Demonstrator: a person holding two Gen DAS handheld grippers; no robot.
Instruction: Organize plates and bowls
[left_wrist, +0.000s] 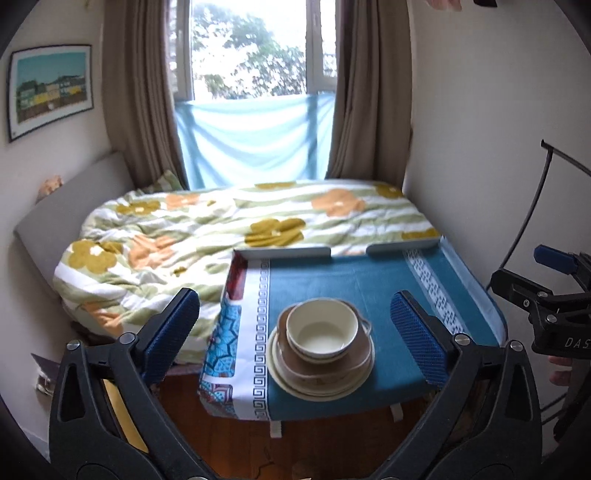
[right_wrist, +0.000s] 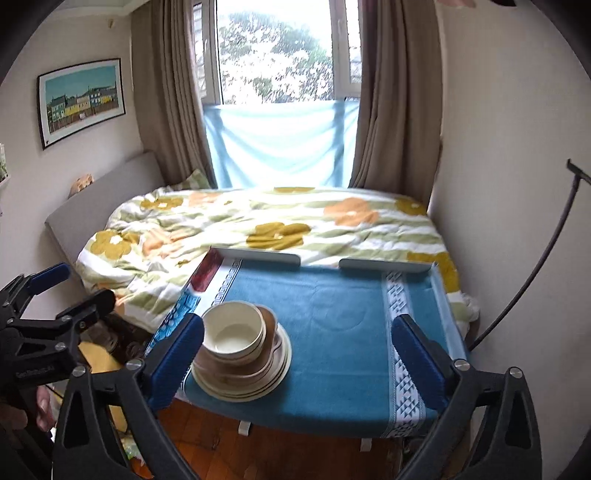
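A: Cream ceramic bowl (left_wrist: 322, 330) sits nested on the brown dish and cream plates stack (left_wrist: 320, 373), near edge of the blue cloth-covered tray table (left_wrist: 369, 280). Left wrist view: left gripper (left_wrist: 295, 336) wide, empty, above it. Looks done.

B: Right wrist view: right gripper (right_wrist: 297, 356) wide too, nothing held. Its left pad hides the stack's edge; plate count unclear.
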